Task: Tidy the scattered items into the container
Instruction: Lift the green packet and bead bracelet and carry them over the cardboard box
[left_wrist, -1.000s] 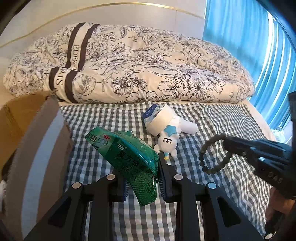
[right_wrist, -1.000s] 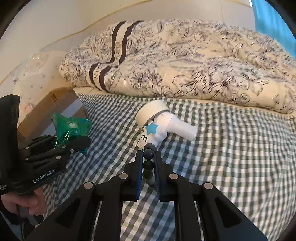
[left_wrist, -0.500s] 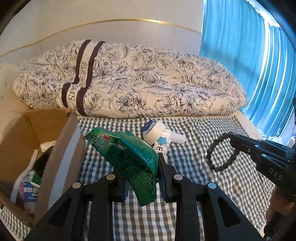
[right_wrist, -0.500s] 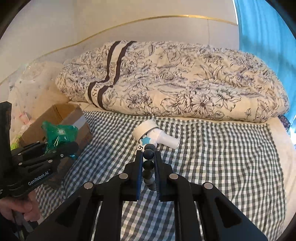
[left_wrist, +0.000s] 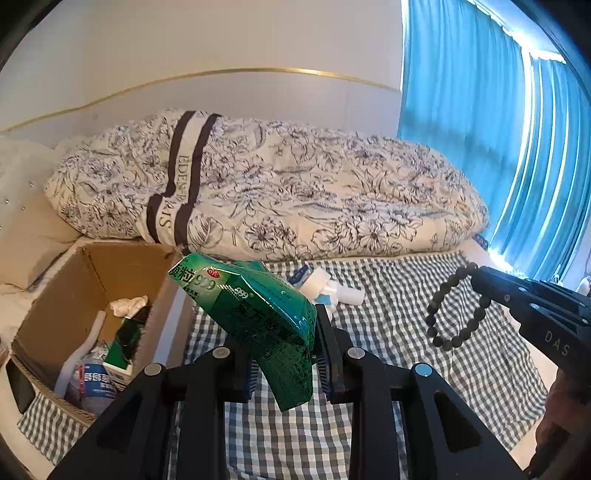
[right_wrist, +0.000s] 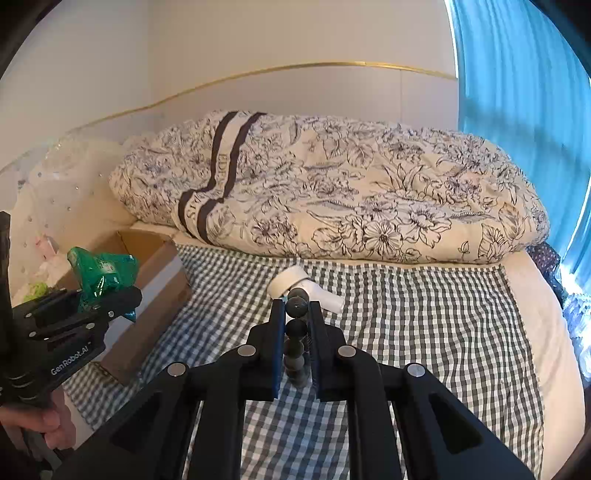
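Observation:
My left gripper is shut on a green medicine packet and holds it above the checked blanket, just right of the open cardboard box. The packet also shows in the right wrist view. My right gripper is shut on a dark bead bracelet, which hangs from its tips in the left wrist view. A white toy figure with a blue star lies on the blanket beyond both grippers.
The box holds a bottle, a white cable and other items. A rolled floral duvet lies across the back of the bed. Blue curtains hang at the right. The checked blanket spreads to the right.
Both grippers have lifted and pulled back from the toy, each holding its item. The box has come into fuller view at the left.

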